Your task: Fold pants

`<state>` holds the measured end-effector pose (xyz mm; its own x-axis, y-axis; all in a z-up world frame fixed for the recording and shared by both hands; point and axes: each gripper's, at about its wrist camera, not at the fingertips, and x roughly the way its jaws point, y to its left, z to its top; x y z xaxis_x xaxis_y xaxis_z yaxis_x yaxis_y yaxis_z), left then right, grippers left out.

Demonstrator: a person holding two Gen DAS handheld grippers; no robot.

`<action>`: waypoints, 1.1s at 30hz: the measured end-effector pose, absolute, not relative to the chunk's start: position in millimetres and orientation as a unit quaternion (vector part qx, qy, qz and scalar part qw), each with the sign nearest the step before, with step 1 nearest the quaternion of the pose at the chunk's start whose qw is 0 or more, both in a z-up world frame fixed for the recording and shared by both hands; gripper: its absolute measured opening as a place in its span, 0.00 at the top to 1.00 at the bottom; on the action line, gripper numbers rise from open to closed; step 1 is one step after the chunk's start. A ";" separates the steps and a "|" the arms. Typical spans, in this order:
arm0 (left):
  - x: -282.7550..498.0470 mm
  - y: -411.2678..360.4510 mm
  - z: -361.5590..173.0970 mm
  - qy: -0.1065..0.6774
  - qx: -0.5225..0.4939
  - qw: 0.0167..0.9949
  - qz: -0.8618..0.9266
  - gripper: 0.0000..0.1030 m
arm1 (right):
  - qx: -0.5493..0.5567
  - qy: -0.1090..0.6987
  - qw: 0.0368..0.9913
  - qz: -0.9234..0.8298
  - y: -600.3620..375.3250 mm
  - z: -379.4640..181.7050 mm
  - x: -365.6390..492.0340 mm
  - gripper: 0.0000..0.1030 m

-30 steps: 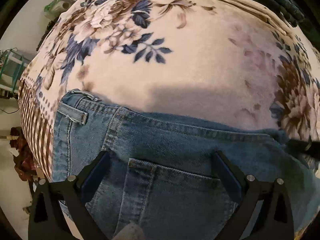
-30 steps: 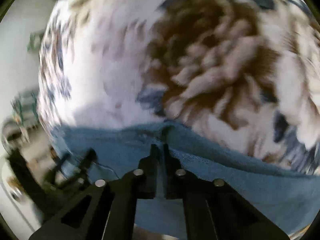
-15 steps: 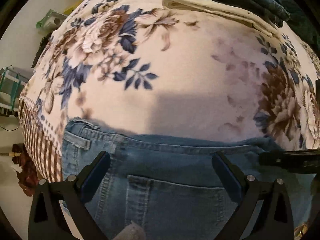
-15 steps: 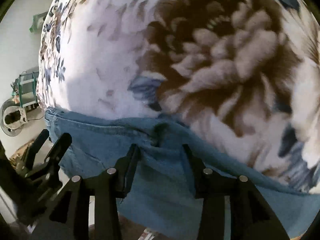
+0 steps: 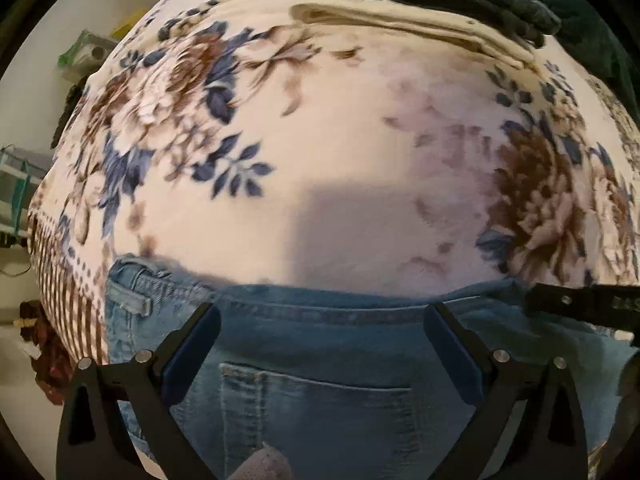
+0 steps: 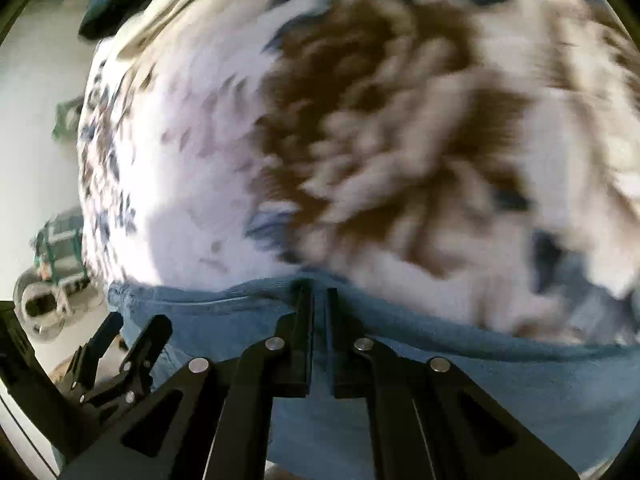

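Note:
Blue denim jeans point(image 5: 320, 364) lie on a floral blanket point(image 5: 340, 152), waistband edge toward the far side, back pocket facing up. My left gripper point(image 5: 320, 316) is open, its fingers spread wide over the waistband above the pocket. My right gripper point(image 6: 320, 300) is shut on the jeans' point(image 6: 480, 368) waistband edge; it also shows in the left wrist view point(image 5: 580, 308) at the right. The left gripper shows in the right wrist view point(image 6: 132, 344) at the lower left.
The blanket covers a bed; its checked border point(image 5: 64, 288) drops off at the left. Folded dark green and cream cloth point(image 5: 440, 4) lies at the far side. Green crates point(image 5: 16, 176) and clutter stand on the floor to the left.
My right gripper had opened half a second ago and has now shut again on the waistband edge. The left gripper has drawn back, so less denim shows ahead of it. The right view is motion-blurred.

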<state>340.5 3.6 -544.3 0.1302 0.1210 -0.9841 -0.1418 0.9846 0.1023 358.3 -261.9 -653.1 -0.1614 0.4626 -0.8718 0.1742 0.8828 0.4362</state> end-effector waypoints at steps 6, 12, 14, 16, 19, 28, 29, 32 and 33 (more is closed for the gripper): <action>348.4 -42.2 -555.6 0.669 0.014 0.743 0.015 0.00 | 0.225 0.762 0.602 0.074 -315.0 -641.5 300.1 0.79; 367.2 -69.1 -599.7 0.675 0.070 0.734 0.031 0.00 | 0.267 0.730 0.629 0.019 -329.6 -675.1 299.2 0.80; 372.8 -65.4 -608.0 0.679 0.062 0.730 0.034 0.00 | 0.287 0.712 0.642 0.003 -336.3 -677.0 303.7 0.80; 374.9 -61.6 -611.0 0.681 0.047 0.730 0.035 0.00 | 0.294 0.709 0.641 0.003 -338.6 -681.8 301.6 0.79; 372.6 -60.8 -605.4 0.678 0.045 0.733 0.043 0.00 | 0.299 0.705 0.643 0.020 -346.3 -679.1 292.9 0.79; 327.9 -107.3 -523.8 0.638 0.033 0.769 0.007 0.00 | 0.389 0.601 0.694 -0.071 -474.1 -607.4 184.9 0.04; 322.9 -119.8 -521.6 0.641 0.033 0.767 -0.003 0.00 | 0.405 0.583 0.697 -0.101 -504.5 -600.7 154.9 0.04; 297.8 -172.0 -525.8 0.654 0.037 0.754 -0.046 0.00 | 0.452 0.545 0.684 -0.174 -574.8 -596.9 78.1 0.04; 290.3 -188.8 -530.6 0.661 0.043 0.747 -0.058 0.00 | 0.471 0.533 0.677 -0.189 -595.8 -600.3 55.6 0.04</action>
<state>290.3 -188.8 -530.6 0.1182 -0.0310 -0.9925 0.1436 0.9895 -0.0138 55.6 -595.8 -600.3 0.3594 0.2468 -0.8999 0.7584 0.4846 0.4358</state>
